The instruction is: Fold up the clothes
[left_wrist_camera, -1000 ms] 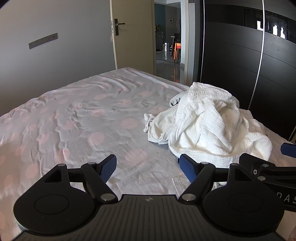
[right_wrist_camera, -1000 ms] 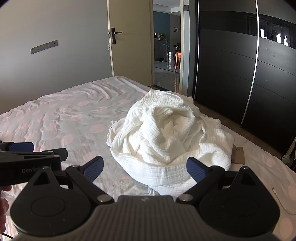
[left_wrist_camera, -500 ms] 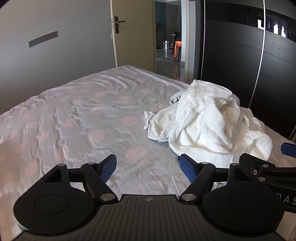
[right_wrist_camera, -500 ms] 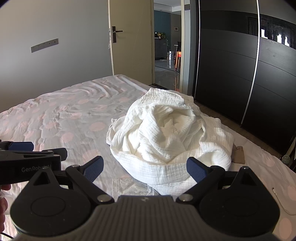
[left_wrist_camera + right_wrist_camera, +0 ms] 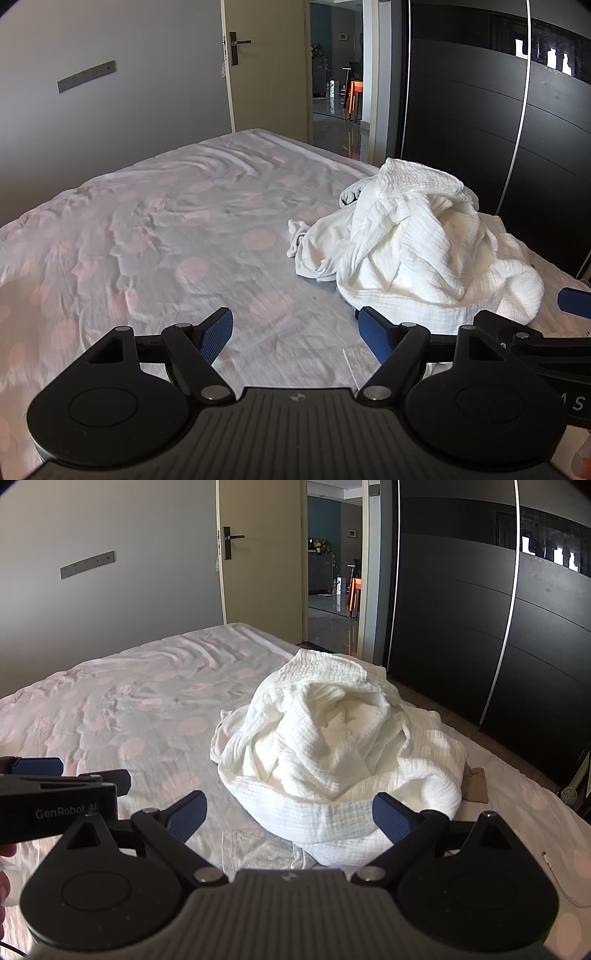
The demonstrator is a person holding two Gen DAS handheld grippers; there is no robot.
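From the left wrist camera, the left tongs [image 5: 295, 330] stand released, their blue-padded fingers [image 5: 218, 334] spread wide above the bed [image 5: 159, 236], gripping nothing. The bed wears a pale sheet printed with faded pink dots, wrinkled toward its far side. A crumpled white garment [image 5: 424, 251] lies heaped on the right part of the bed, ahead and to the right of these tongs, its near hem just beyond the right finger. Part of the right tongs' black frame shows at the right edge. Behind the bed stand a grey wall, an open door [image 5: 266, 70] and a dark wardrobe [image 5: 480, 110].

From the right wrist camera, the right tongs [image 5: 290, 812] are likewise released, fingers wide apart and empty. The white garment [image 5: 332, 749] sits straight ahead, its lower edge lying between and just beyond the two pads. A small brown piece [image 5: 474, 782] lies on the sheet beside the garment's right side. The left tongs' black body, marked GenRobot.AI, enters from the left edge.
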